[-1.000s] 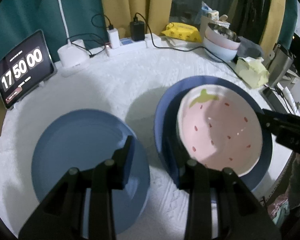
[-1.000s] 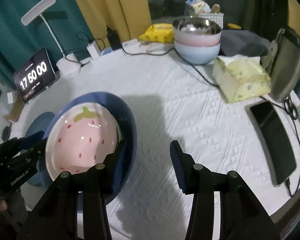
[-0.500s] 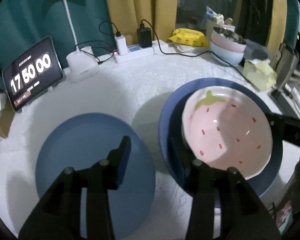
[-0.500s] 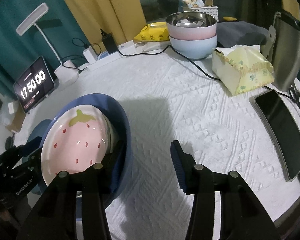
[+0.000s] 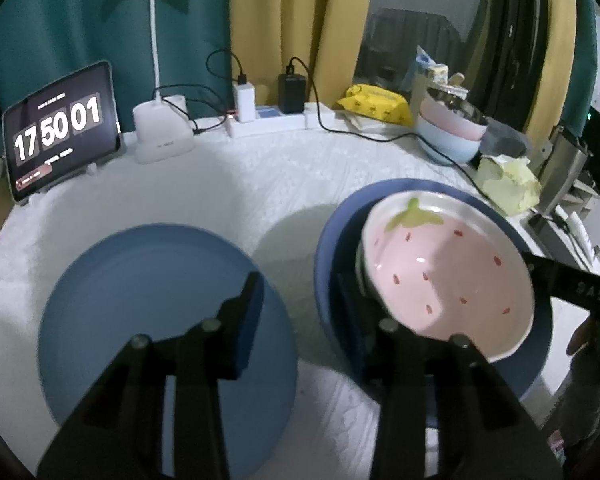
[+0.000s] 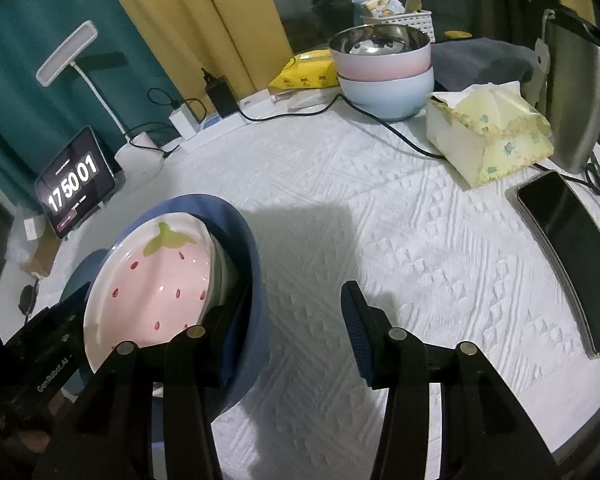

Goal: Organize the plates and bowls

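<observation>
White tablecloth [image 6: 380, 208] carries it all. Light blue plate [image 5: 140, 280] lies flat, left of dark blue bowl [image 5: 328, 248]. Strawberry dish [image 5: 440, 272] sits tilted inside that bowl. Left gripper [image 5: 300, 300] closing, jaws straddling bowl's left rim. Right gripper [image 6: 292, 312] part open, straddling bowl's right rim, no visible clamp.

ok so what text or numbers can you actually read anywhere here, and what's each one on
"17 50 01": tablet screen, clock digits.
"GenRobot.AI": left gripper body, seen from the right wrist.
Small lines above and below the clock digits: too small to read.
Print on the tissue pack and yellow packet: too blurred.
</observation>
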`<action>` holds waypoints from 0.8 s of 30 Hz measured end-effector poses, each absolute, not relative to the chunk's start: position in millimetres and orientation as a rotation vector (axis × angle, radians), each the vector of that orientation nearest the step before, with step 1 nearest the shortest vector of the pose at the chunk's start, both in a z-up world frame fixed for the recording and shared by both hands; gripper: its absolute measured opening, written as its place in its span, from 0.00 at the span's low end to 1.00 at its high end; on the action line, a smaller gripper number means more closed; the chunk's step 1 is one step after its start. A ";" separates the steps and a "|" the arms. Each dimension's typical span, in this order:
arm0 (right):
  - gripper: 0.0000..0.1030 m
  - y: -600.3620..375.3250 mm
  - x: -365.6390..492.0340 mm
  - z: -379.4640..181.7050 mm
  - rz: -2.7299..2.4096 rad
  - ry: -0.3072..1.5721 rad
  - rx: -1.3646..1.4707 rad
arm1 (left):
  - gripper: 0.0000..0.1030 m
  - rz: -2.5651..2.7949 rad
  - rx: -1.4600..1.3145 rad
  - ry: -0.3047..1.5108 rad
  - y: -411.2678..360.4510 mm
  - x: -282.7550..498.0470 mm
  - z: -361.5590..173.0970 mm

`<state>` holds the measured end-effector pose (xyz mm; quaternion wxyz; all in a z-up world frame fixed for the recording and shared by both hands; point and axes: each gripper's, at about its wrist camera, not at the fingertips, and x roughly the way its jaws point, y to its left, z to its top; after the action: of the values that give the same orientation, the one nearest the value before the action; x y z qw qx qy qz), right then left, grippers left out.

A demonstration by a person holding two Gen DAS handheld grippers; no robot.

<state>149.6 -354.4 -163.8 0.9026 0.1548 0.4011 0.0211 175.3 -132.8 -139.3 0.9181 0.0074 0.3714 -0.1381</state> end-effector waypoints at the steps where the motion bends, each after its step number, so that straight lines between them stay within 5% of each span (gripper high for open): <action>1: 0.46 -354.0 149.4 -164.1 0.043 0.826 0.323 | 0.25 -0.294 0.008 0.762 -133.9 174.0 -139.3; 4: 0.35 -350.7 148.2 -162.8 0.059 0.813 0.319 | 0.12 -0.311 0.034 0.749 -143.0 169.0 -137.9; 8: 0.10 -334.5 146.4 -157.2 0.073 0.789 0.256 | 0.12 -0.310 0.051 0.741 -146.3 167.8 -136.2; 24: 0.08 -331.1 137.1 -155.1 0.009 0.790 0.278 | 0.11 -0.344 0.039 0.739 -142.8 155.8 -131.2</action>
<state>137.1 -331.1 -155.1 0.9137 0.1349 0.3834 0.0043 155.8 -142.8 -131.2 0.9179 0.0189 0.3594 -0.1673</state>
